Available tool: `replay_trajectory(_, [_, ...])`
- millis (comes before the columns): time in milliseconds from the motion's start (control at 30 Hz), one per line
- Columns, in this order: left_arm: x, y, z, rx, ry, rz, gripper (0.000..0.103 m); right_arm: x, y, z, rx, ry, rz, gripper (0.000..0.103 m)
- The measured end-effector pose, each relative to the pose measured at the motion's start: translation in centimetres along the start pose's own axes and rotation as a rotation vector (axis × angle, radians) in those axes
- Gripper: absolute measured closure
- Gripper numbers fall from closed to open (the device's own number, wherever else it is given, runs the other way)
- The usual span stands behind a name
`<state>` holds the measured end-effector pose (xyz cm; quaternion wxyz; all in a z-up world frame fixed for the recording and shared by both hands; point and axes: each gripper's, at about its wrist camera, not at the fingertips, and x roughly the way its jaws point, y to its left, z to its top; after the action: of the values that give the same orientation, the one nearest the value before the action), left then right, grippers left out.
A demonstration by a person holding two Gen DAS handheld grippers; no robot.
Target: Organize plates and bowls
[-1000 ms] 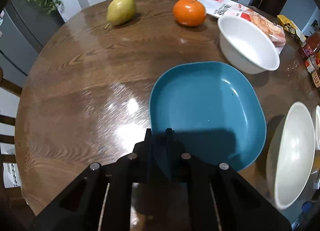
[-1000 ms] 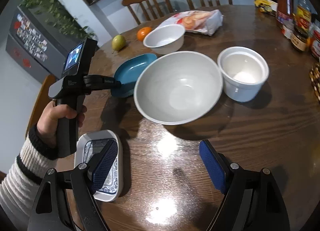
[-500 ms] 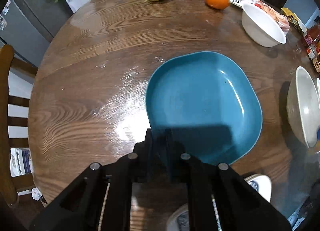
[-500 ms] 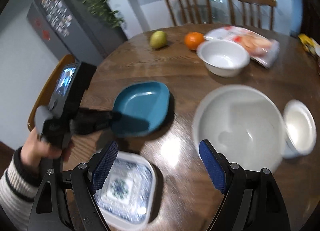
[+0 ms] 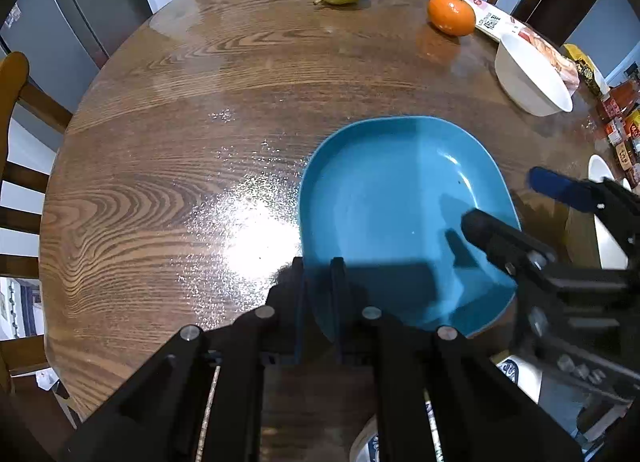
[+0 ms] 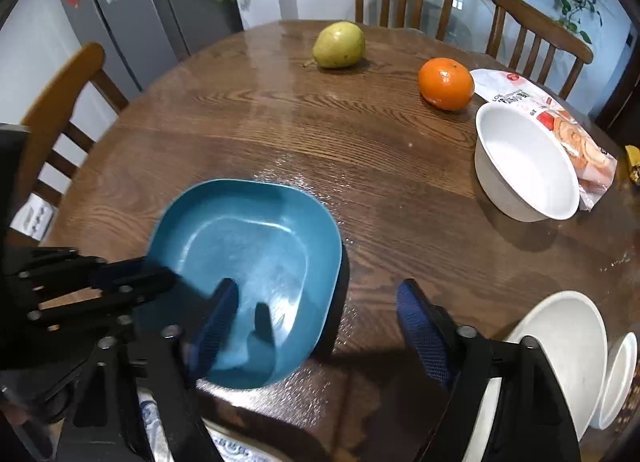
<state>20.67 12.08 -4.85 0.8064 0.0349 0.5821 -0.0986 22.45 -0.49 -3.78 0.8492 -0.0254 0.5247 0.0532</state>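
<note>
Your left gripper (image 5: 317, 282) is clenched on the near rim of the blue plate (image 5: 392, 198), which is carried just above the tabletop (image 5: 192, 110), its shadow showing under the far edge, with a patterned white dish (image 6: 232, 446) partly visible beneath its near side. Your right gripper (image 6: 316, 326) has come in from the plate's right: its jaws have just been narrowing but are released, with the left pad hanging over the plate's inside and the right pad outside, past the rim, so the plate's right edge lies between them without either pad pressing on it. That is the relation to mind: the rim runs roughly along the line your right gripper points, so a slight drop and a squeeze would probably catch it. The large white bowl (image 6: 560, 350) and a small white cup (image 6: 618, 378) sit at your right, and another white bowl (image 6: 524, 166) stands farther off.
</note>
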Motion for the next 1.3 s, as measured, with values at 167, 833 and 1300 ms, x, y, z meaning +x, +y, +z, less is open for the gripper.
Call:
replay_trajectory(167, [0.0, 0.3, 0.0, -0.021, -0.011, -0.025, 0.093, 1.8, -0.6, -0.1, 0.026, 0.064, 0.029, 0.072])
replay_trajectory(833, [-6.2, -0.4, -3.1, -0.072, -0.168, -0.059, 0.094, -5.8, -1.2, -2.1, 0.048, -0.122, 0.109, 0.094])
replay_trajectory(1300, [-9.0, -3.9, -9.9, -0.056, -0.179, -0.031, 0.093, -10.2, -1.7, -8.8, 0.035, -0.127, 0.160, 0.094])
